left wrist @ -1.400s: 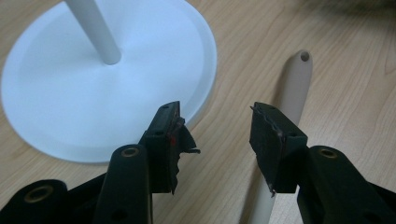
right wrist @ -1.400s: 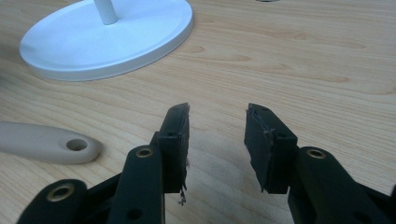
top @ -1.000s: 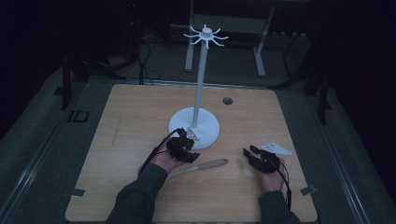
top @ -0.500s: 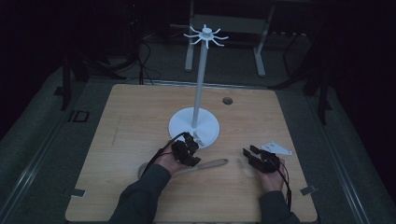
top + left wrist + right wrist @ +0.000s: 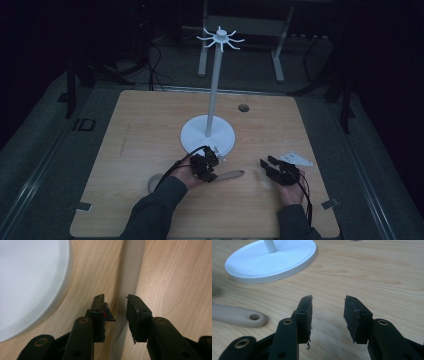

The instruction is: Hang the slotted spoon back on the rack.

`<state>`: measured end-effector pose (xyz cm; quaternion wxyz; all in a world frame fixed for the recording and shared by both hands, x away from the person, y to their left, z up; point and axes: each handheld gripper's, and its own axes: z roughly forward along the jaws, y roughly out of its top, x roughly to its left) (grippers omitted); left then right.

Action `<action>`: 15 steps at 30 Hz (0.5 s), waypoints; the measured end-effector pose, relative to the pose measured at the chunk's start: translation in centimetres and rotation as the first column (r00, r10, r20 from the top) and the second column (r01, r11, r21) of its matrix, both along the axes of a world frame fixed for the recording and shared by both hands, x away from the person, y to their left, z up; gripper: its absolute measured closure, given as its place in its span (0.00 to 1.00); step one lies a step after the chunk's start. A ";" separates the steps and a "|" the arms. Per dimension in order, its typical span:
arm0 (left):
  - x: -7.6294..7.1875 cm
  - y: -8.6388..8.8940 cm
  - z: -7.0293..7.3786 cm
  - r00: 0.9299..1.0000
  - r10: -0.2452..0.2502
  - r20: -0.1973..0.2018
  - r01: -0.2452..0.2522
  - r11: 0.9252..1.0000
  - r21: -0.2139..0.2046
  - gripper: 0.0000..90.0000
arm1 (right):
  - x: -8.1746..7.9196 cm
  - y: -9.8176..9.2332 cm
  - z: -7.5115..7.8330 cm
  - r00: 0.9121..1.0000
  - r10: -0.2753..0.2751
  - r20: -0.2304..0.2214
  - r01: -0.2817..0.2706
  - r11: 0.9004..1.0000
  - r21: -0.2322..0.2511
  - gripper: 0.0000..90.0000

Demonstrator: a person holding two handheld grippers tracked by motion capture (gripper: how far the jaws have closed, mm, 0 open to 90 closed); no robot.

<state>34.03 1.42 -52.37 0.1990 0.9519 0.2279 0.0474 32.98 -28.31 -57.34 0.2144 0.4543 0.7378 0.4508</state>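
Dark room, pale wood table (image 5: 150,125) lit from above, black floor and cables behind it. Left gripper (image 5: 117,308): jaws have just been closing, a narrow gap left between them, the beige utensil handle (image 5: 130,272) running straight up through that gap. Pads sit just beside the handle's edges; cannot tell whether they press on it yet. In the high view the left gripper (image 5: 207,167) sits on the near half of the table, over the middle of the utensil, whose holed end pokes out to its right (image 5: 232,174). A rounded pale shape lies on the table by the left sleeve, too dim to tell what it is. Just beyond the left gripper stands the white stand (image 5: 207,134): round flat base, thin upright pole, spoked hook ring on top. Its base edge fills the upper left of the left gripper view (image 5: 30,285). Right gripper (image 5: 328,315): jaws well apart, nothing between them, bare wood below. It rests near the table's right front (image 5: 272,167), apart from the utensil, grey plate on top. From the right gripper view the handle's holed end (image 5: 239,315) lies to the left, stand base behind it.
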 end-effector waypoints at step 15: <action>0.1 -1.1 -0.8 0.998 -0.027 -0.062 0.031 0.997 0.073 0.80 | 0.0 0.0 0.0 1.000 0.002 0.000 -0.002 1.000 -0.001 0.64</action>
